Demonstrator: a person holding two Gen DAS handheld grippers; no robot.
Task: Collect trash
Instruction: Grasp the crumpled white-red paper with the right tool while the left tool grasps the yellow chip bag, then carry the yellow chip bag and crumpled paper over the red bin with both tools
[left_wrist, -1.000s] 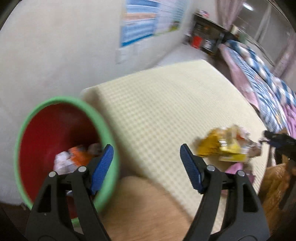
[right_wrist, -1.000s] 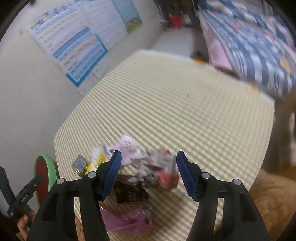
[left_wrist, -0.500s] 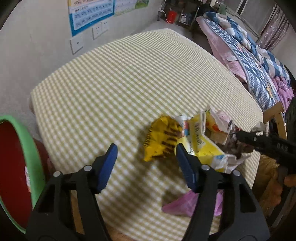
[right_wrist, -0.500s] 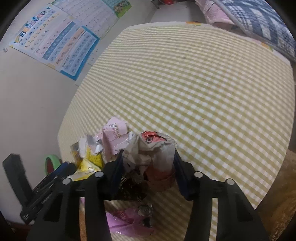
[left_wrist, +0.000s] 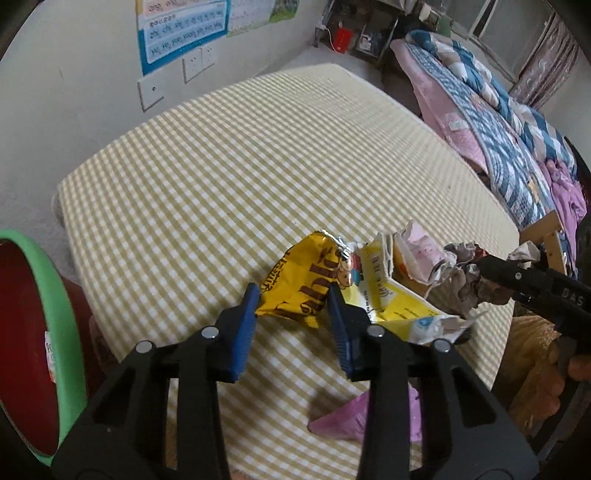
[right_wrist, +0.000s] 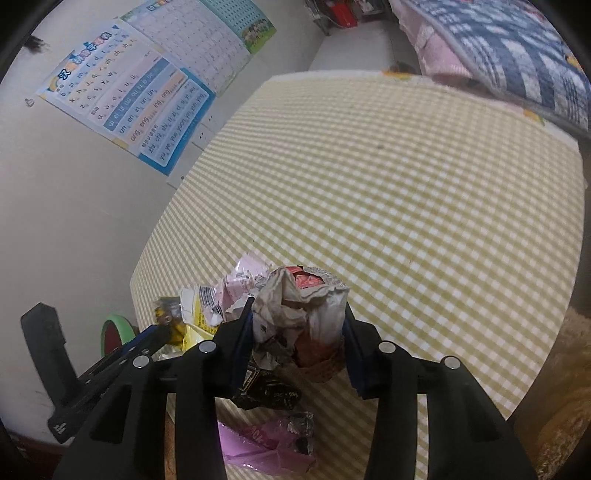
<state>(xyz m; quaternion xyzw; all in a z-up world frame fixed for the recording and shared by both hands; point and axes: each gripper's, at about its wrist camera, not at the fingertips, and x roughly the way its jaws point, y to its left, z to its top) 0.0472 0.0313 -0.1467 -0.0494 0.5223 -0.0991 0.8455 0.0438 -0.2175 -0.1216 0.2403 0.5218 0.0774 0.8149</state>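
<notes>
— Both tools have come in on the pile since half a second ago. How does the left tool (left_wrist: 291, 317) stand?

— Its blue pads have narrowed and now sit either side of the yellow snack bag (left_wrist: 303, 280), touching or nearly so; whether they truly grip it I cannot tell.

— And the right tool (right_wrist: 298, 334)?

— Clenched on the crumpled wrapper (right_wrist: 301, 314), grey paper with red inside, held between its pads just above the checked counter (right_wrist: 406, 192).

— Where is the remaining trash?

— Just left of the right tool lie the yellow carton (left_wrist: 391, 302) and a pink wrapper (right_wrist: 245, 277). Below its pads sits a dark wrapper (right_wrist: 266, 393), and nearer the camera a pink plastic bag (right_wrist: 258, 446).

— The bin?

— A red bin with a green rim (left_wrist: 44, 325) stands far left of the left tool, off the counter's edge.
</notes>
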